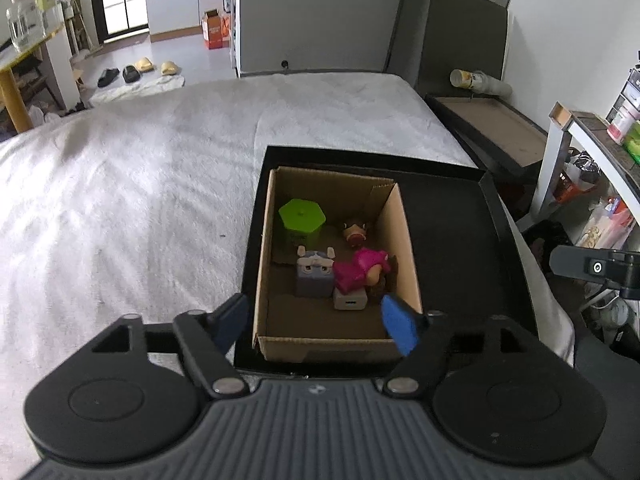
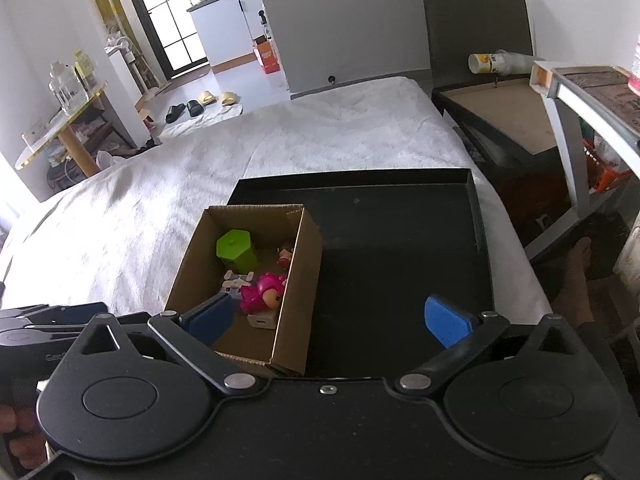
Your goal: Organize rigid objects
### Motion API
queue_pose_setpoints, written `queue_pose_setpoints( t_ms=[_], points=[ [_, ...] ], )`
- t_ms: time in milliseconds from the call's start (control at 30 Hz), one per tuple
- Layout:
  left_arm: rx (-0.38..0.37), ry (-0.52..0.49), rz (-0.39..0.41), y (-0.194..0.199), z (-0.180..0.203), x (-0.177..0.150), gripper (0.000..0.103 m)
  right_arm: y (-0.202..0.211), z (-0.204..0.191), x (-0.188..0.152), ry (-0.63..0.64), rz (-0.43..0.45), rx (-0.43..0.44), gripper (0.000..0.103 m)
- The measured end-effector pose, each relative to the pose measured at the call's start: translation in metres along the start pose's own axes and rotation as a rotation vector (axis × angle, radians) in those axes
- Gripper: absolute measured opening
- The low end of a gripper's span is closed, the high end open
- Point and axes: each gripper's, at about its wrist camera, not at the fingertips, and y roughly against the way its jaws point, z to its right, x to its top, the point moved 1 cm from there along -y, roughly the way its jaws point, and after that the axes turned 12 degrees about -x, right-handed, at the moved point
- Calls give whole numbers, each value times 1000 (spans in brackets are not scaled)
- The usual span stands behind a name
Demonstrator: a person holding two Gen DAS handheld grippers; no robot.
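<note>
my left gripper (image 1: 314, 322) hangs over the cardboard box (image 1: 402, 240), jaws apart and empty. the pink doll (image 1: 358, 270) lies inside at about 1 o'clock. my right gripper (image 2: 330, 320) gapes empty too. dropping off looks done; next i need another loose piece.

box (image 1: 404, 240): matt cardboard | tray (image 1: 460, 216): matt blk | bedcover (image 1: 140, 200): fuzzy wht cloth
</note>
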Motion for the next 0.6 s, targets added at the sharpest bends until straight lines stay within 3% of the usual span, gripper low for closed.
queue_pose_setpoints(
  t_ms=[600],
  points=[
    [-34, -67, 65, 62, 24, -9, 96, 40, 12, -16, -13, 16, -26, 103]
  ],
)
